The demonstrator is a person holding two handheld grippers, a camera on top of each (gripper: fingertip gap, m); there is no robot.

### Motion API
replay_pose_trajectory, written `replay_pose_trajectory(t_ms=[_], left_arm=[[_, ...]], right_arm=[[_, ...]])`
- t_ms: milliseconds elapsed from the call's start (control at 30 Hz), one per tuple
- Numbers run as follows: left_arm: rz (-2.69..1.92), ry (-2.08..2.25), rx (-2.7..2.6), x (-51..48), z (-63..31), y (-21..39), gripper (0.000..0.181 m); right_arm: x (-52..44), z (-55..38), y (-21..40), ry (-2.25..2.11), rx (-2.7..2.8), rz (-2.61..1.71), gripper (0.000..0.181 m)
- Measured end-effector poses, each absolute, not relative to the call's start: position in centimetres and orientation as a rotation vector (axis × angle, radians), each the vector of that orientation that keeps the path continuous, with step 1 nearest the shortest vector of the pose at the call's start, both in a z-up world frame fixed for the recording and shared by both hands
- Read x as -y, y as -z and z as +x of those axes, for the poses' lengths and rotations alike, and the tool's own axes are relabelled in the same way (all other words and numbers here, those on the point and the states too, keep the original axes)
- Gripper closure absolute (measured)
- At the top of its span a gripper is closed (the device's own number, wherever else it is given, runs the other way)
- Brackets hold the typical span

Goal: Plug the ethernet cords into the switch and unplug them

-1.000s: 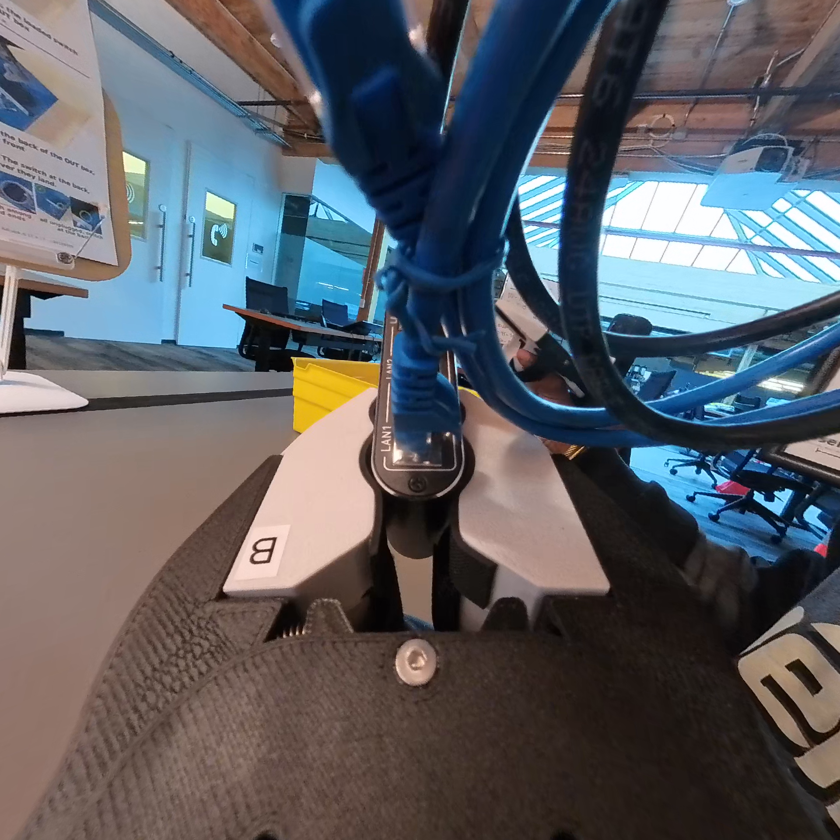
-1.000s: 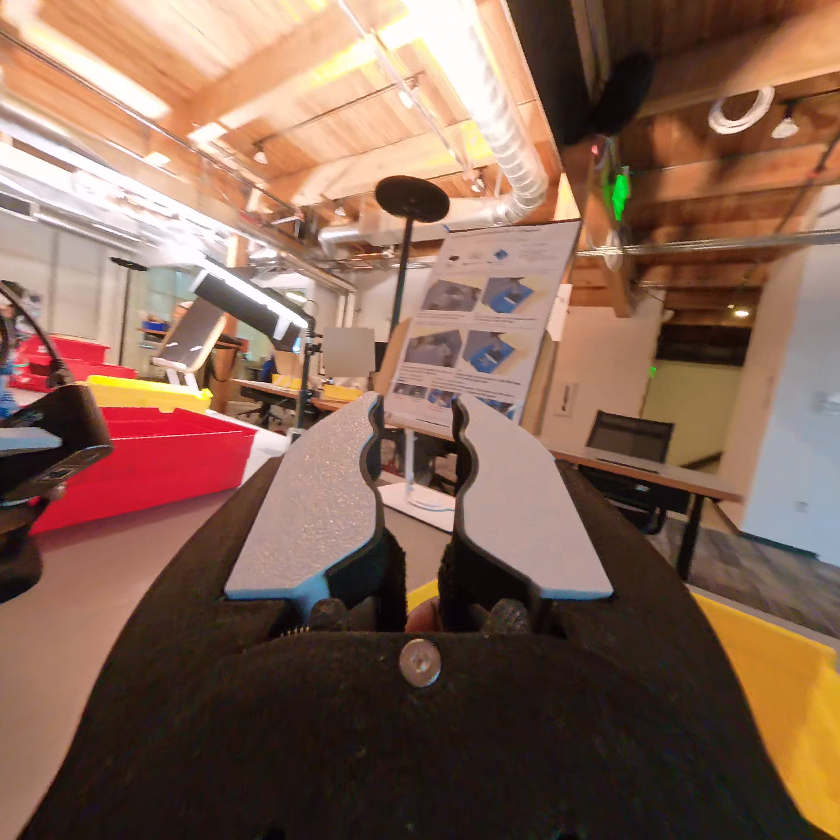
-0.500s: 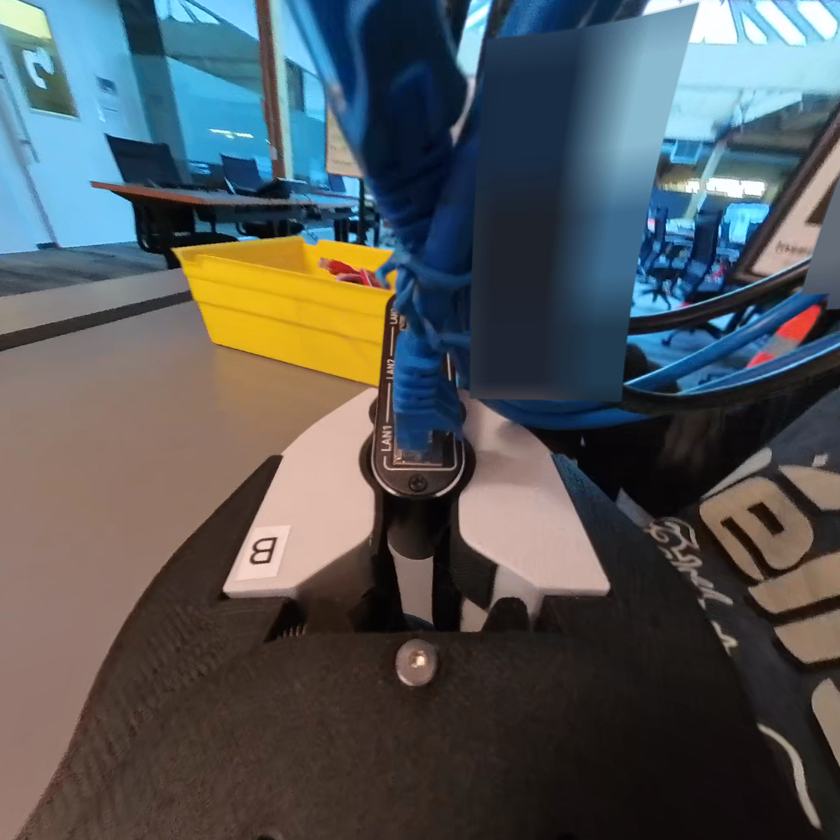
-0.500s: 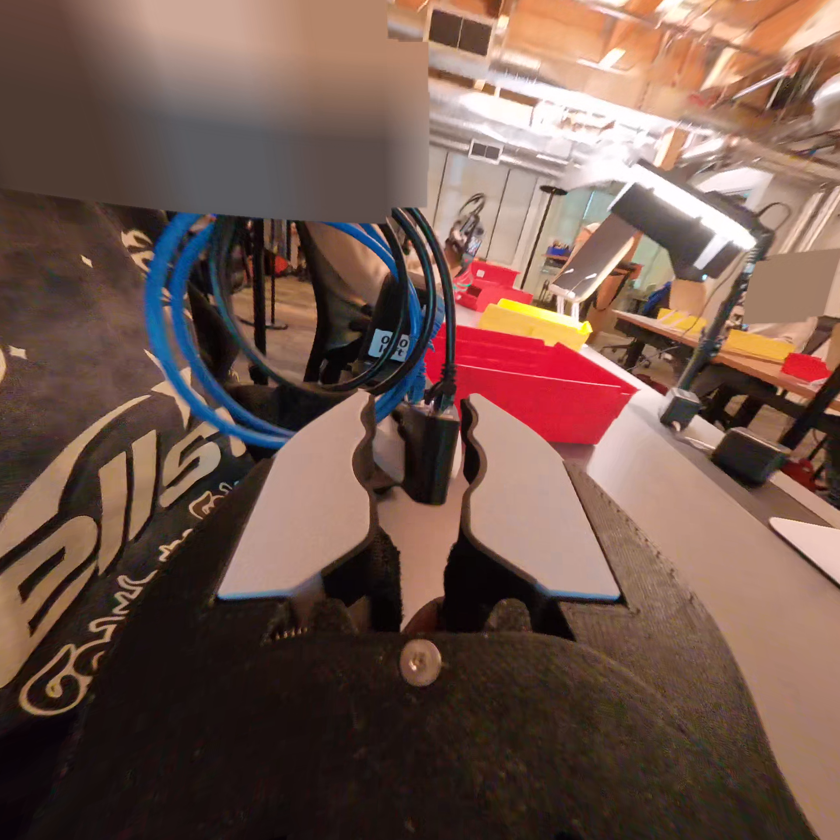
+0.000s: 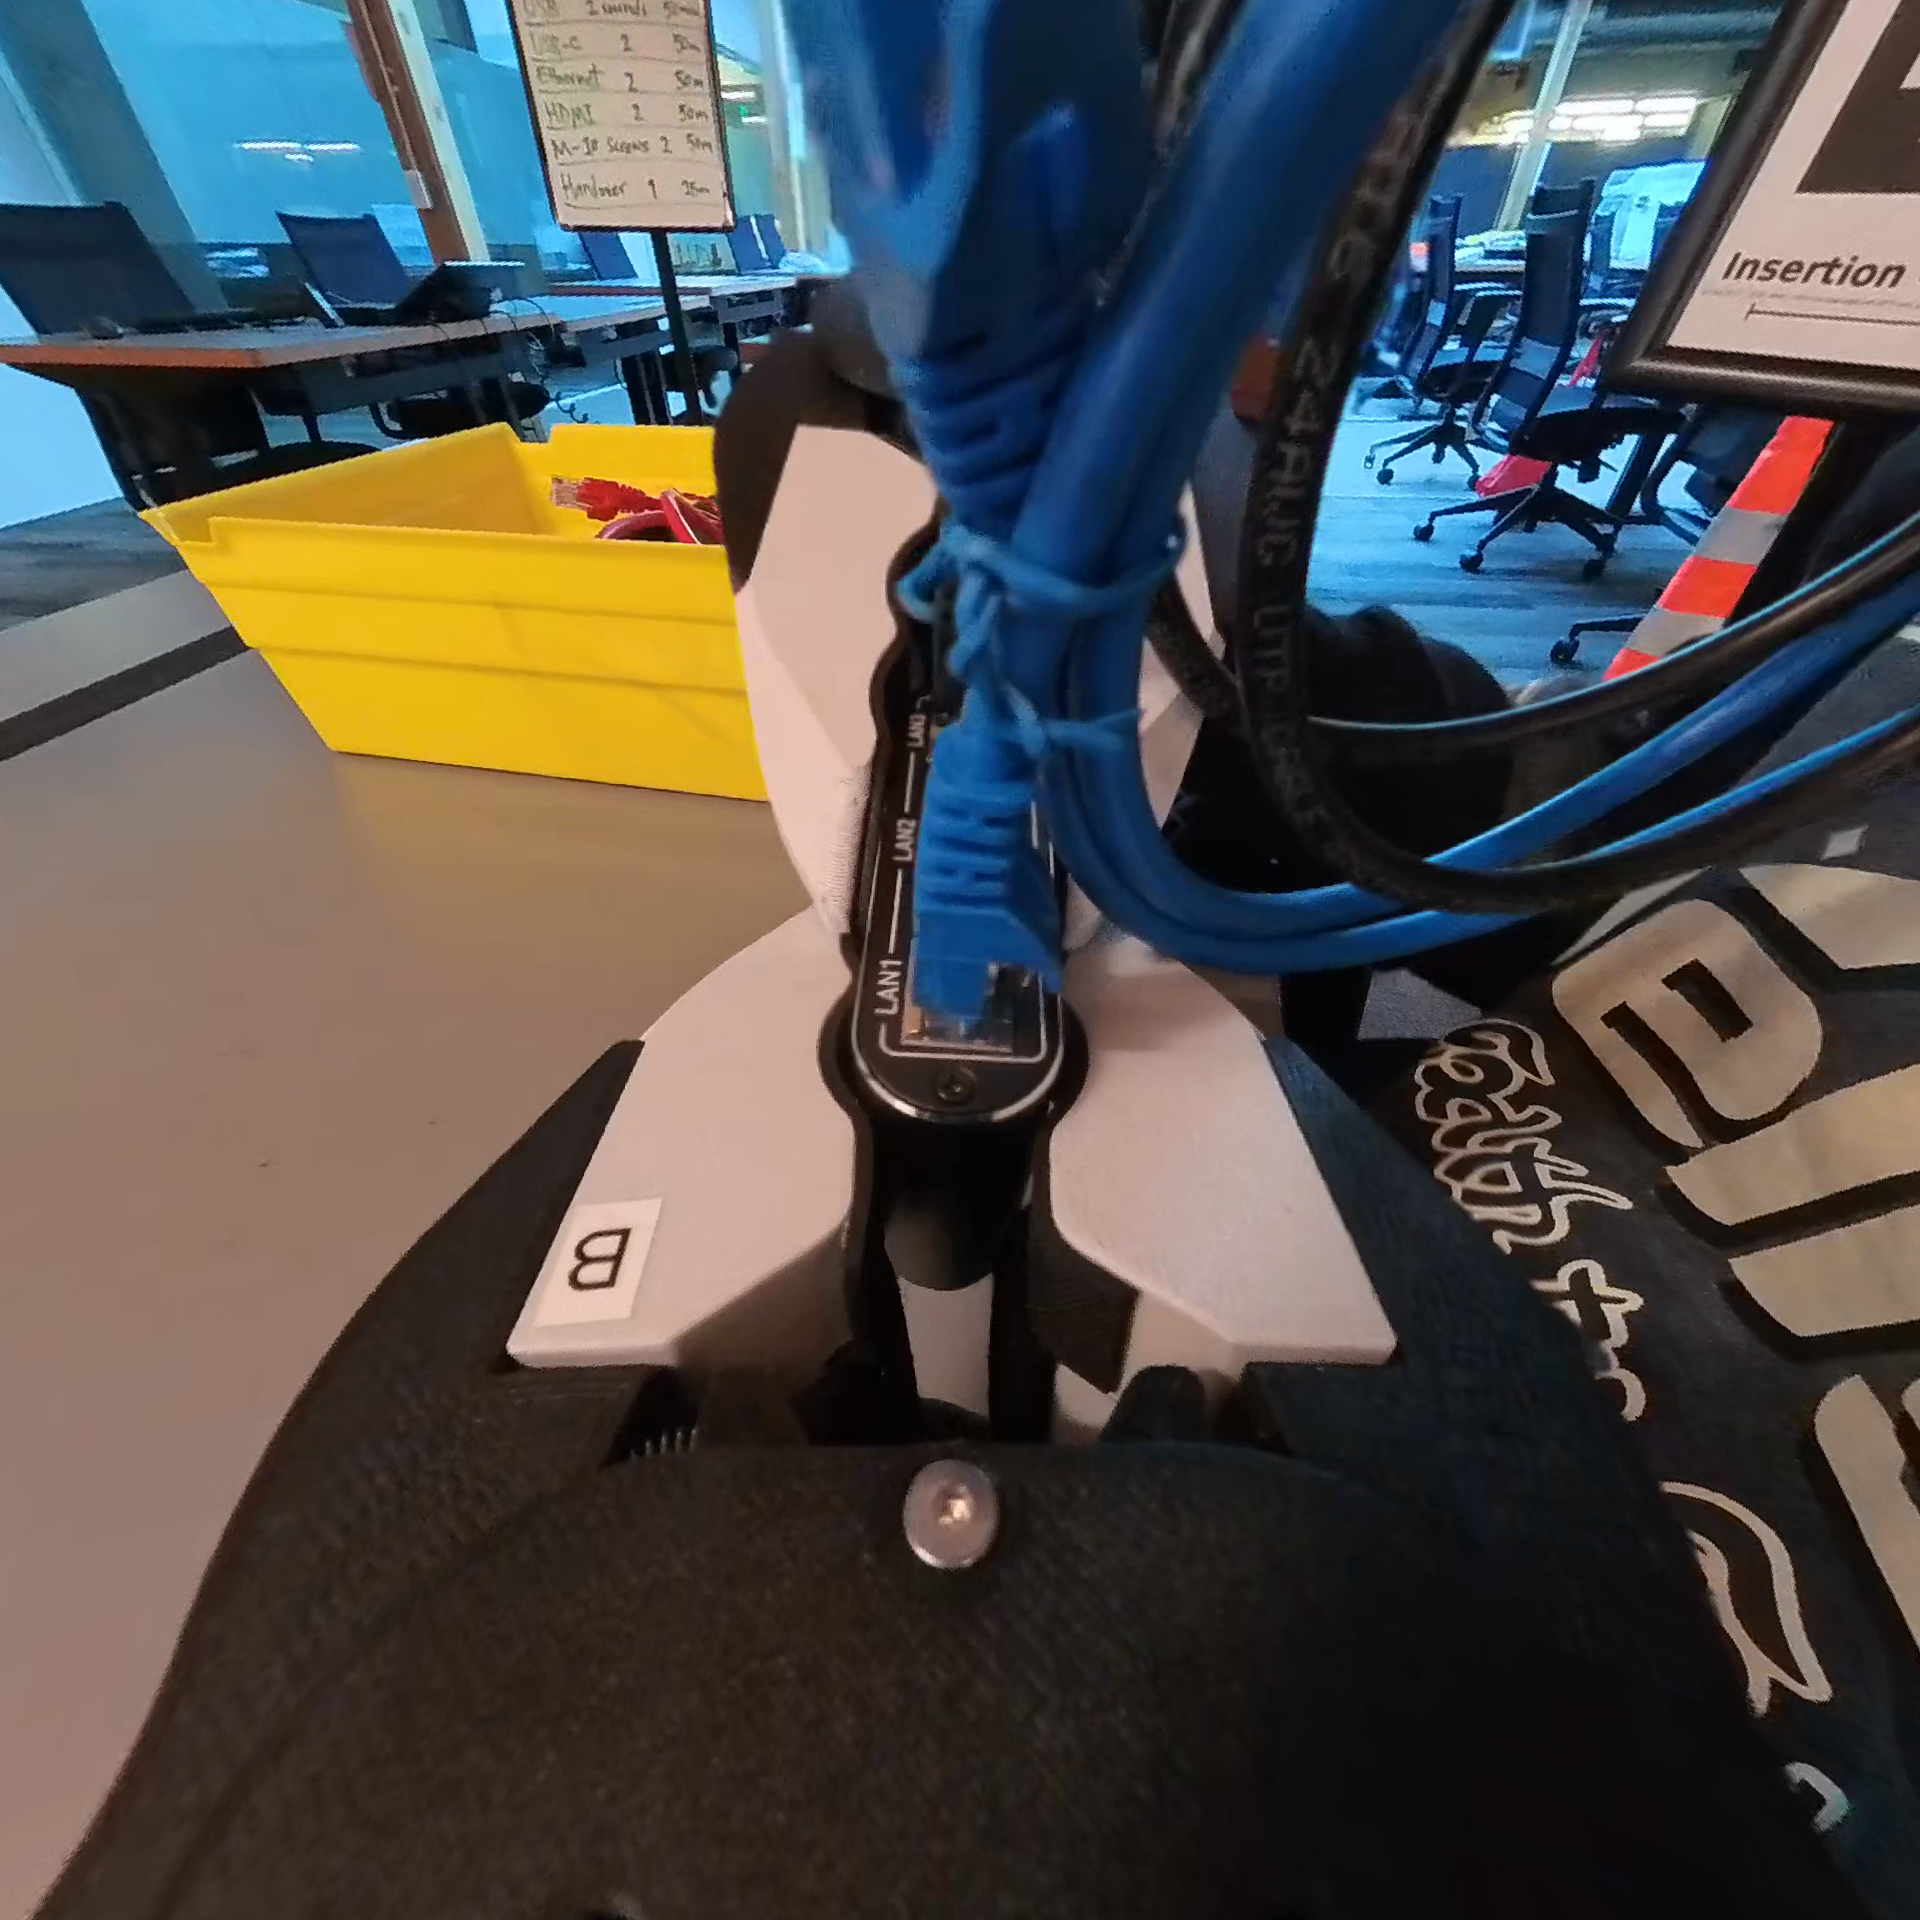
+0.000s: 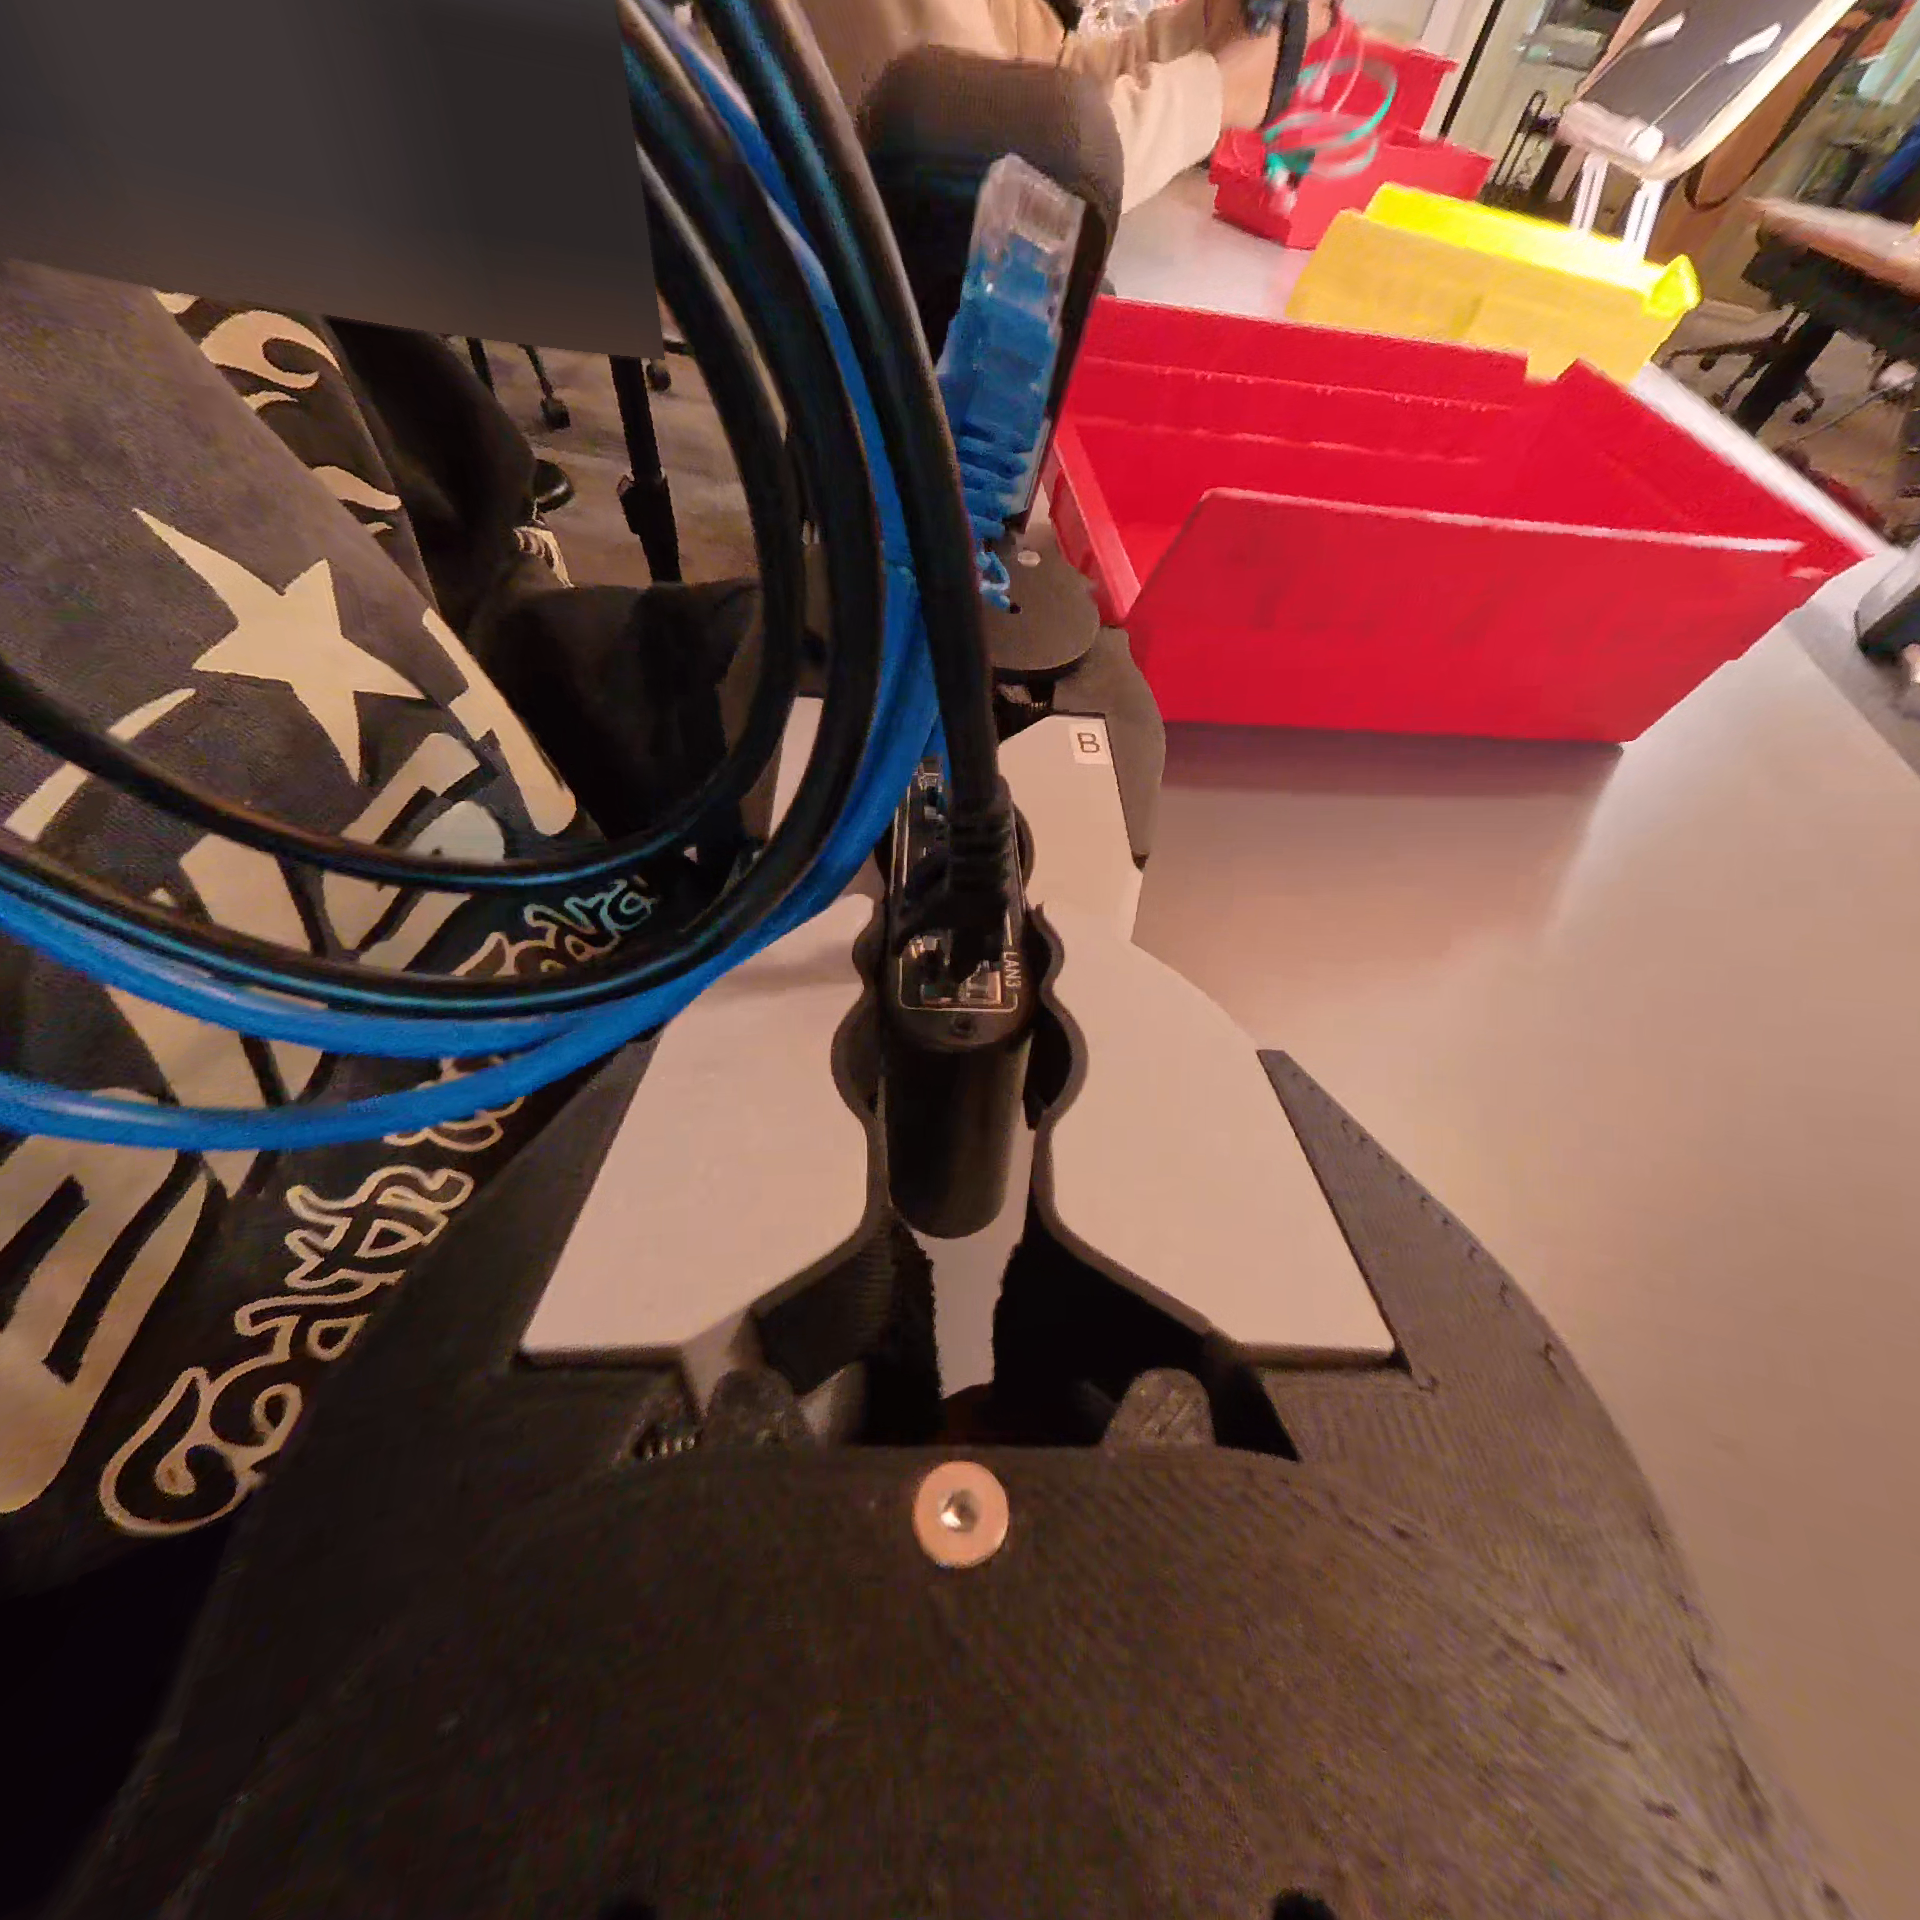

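A narrow black switch (image 5: 951, 1091) is held end to end between both grippers. My left gripper (image 5: 956, 997) is shut on its near end, where a blue ethernet plug (image 5: 977, 914) sits in the first port. My right gripper (image 6: 956, 935) is shut on the other end (image 6: 951, 1122), where a black ethernet plug (image 6: 977, 883) sits in a port. Blue and black cable loops (image 6: 623, 997) hang off to the person's side. A free blue plug (image 6: 1013, 312) points upward. Each gripper shows beyond the switch in the other's view, the right gripper's white finger (image 5: 800, 644) and the left gripper's finger (image 6: 1081, 821).
A yellow bin (image 5: 468, 644) with red cables stands on the grey table (image 5: 312, 987). A red bin (image 6: 1455, 623) and another yellow bin (image 6: 1475, 281) stand farther along. The person's dark printed shirt (image 6: 260, 935) is close beside the cables. A framed sign (image 5: 1818, 208) stands nearby. Both grippers' tips are close together, under 4 cm apart.
My right gripper swung from facing the room to the switch and closed around its free end. My left gripper kept its hold and tilted downward toward the table.
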State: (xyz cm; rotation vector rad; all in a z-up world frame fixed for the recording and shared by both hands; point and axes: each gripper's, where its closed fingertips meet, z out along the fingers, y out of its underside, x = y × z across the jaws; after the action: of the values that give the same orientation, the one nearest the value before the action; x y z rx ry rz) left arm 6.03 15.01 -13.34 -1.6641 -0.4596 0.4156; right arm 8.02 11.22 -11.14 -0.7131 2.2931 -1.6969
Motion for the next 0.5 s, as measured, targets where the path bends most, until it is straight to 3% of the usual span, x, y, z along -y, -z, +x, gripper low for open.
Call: replay_pose_trajectory(t_ms=[200,500], left_arm=[[-1.342,-0.355,0.531,-13.1,5.5,9.5,0.128],[-1.121,-0.404,0.435,-12.6,6.6,6.3,0.127]], right_arm=[[-11.6,7.7,5.6,2.158,-1.970,-0.645,0.157],[-11.3,8.4,0.3,2.528,-1.361,-0.328,0.157]])
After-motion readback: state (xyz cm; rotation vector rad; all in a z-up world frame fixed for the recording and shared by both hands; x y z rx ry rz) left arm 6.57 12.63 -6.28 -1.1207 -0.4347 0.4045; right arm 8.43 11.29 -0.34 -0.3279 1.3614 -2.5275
